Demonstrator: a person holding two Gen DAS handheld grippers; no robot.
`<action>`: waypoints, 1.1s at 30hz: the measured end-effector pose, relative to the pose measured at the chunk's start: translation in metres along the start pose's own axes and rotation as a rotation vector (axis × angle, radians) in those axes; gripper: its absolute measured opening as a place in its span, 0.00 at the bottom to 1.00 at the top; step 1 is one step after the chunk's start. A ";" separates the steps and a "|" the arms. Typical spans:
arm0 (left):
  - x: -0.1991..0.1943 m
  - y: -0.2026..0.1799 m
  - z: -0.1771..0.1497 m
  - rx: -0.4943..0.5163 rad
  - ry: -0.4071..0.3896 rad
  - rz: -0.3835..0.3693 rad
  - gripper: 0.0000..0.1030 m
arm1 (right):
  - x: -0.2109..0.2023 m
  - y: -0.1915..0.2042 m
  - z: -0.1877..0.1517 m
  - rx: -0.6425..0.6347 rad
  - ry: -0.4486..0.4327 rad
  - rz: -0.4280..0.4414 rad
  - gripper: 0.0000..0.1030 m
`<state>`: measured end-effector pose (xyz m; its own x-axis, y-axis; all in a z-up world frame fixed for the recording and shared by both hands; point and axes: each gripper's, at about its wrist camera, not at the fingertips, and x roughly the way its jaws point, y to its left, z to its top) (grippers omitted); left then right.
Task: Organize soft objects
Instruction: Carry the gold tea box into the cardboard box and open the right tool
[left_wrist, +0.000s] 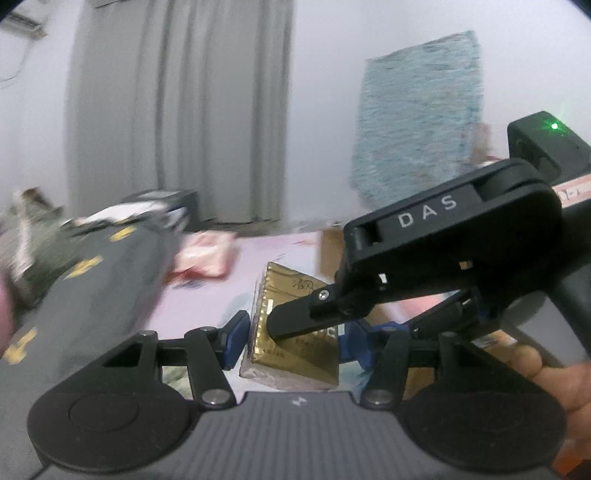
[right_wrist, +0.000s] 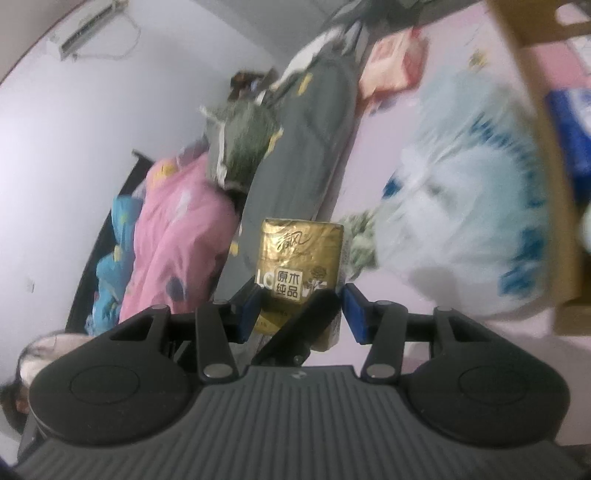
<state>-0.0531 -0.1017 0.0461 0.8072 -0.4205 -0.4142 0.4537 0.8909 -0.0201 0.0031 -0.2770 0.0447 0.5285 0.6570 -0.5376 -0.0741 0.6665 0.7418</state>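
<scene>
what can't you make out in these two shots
- Left wrist view: the gold tissue pack has its label partly hidden by the right gripper crossing it.
- Left wrist view: the dark bedding is smeared by motion blur.
- Right wrist view: the pale blue bag is blurred, its print unreadable.

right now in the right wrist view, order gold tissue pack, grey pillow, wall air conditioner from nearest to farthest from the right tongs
1. gold tissue pack, between the right tongs
2. grey pillow, behind it on the bed
3. wall air conditioner, upper left, farthest

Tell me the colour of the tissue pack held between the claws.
Shiny gold, with a white label bearing dark characters; the tissue pack shows best in the right wrist view.
</scene>
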 end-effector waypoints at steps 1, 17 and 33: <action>0.005 -0.010 0.006 0.013 -0.001 -0.025 0.56 | -0.010 -0.005 0.003 0.010 -0.016 -0.005 0.47; 0.125 -0.145 0.038 0.078 0.279 -0.325 0.56 | -0.143 -0.156 0.046 0.267 -0.122 -0.147 0.48; 0.140 -0.134 0.031 0.097 0.364 -0.331 0.60 | -0.127 -0.242 0.057 0.370 -0.039 -0.197 0.52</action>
<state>0.0110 -0.2859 0.0190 0.4378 -0.5755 -0.6908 0.7103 0.6924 -0.1266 0.0019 -0.5423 -0.0437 0.5342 0.5110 -0.6735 0.3367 0.6022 0.7239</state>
